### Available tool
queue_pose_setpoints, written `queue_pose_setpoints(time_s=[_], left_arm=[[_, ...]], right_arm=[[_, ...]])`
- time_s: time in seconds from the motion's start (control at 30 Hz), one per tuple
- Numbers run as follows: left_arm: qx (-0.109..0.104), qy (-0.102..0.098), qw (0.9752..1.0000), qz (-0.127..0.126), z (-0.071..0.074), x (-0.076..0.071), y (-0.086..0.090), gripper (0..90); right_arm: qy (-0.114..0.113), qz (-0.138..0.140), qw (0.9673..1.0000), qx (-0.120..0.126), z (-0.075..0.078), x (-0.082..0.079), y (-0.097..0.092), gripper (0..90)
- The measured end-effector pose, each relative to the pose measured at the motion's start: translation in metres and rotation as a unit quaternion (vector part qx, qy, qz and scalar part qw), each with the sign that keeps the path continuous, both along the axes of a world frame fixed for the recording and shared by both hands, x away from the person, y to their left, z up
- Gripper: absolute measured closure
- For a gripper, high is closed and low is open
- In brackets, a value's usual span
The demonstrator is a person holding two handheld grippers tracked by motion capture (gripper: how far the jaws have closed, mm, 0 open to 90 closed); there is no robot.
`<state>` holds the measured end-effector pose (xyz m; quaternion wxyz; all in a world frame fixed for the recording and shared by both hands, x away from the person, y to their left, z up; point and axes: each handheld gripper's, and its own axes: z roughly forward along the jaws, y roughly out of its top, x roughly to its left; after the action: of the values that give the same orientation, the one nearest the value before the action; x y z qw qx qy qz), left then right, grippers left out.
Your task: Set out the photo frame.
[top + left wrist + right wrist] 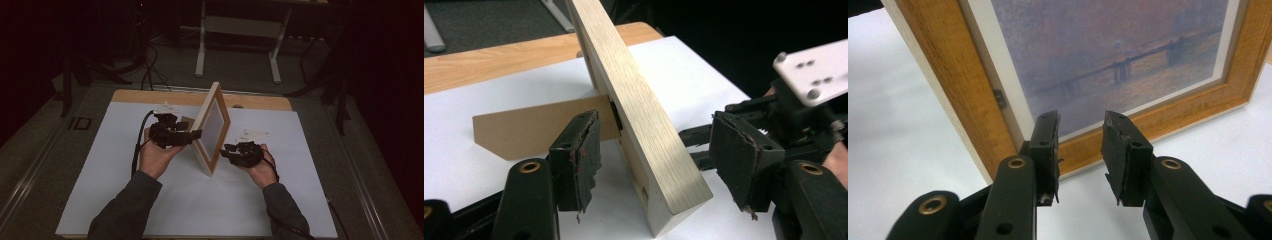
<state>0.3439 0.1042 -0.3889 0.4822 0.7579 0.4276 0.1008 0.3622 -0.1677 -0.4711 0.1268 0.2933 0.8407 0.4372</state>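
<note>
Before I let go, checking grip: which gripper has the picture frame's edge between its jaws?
The left gripper: its jaws straddle the picture frame; the right gripper holds nothing.

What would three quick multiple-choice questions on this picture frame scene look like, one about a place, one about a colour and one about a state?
1. Where is the picture frame?
A. Between the left gripper and the right gripper
B. Left of both grippers
C. On the floor

2. What colour is the sheet on the table?
A. Black
B. White
C. Green

3. How does the frame stand?
A. Flat, face down
B. Hanging in the air
C. Upright on its edge, its brown back stand folded out

Answers: 1 A, the high view shows one gripper on each side of it. 2 B, the sheet is plainly white. 3 C, the left gripper view shows its lower edge on the sheet and the stand out behind.
</note>
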Motion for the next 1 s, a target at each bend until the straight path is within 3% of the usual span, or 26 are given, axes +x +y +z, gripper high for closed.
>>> queue_pose_setpoints(time_s=[0.23, 0.37, 0.57, 1.0], left_arm=[[0.026, -0.010, 0.9996, 0.007, -0.011, -0.003, -0.010, 40.1], [0.033, -0.003, 0.9995, 0.000, -0.015, -0.003, -0.013, 49.6], [0.020, 0.003, 0.9998, 0.001, -0.018, -0.006, -0.015, 57.1], [0.031, 0.008, 0.9991, 0.027, -0.018, -0.004, -0.008, 65.9]], right_arm=[[0.002, -0.004, 1.0000, 0.001, -0.001, 0.001, -0.003, 67.1], [0.003, -0.006, 1.0000, 0.000, -0.002, 0.001, -0.003, 67.1], [0.003, -0.007, 1.0000, 0.004, -0.002, 0.002, -0.005, 67.1], [0.000, -0.012, 0.9999, -0.005, -0.001, 0.003, -0.009, 66.8]])
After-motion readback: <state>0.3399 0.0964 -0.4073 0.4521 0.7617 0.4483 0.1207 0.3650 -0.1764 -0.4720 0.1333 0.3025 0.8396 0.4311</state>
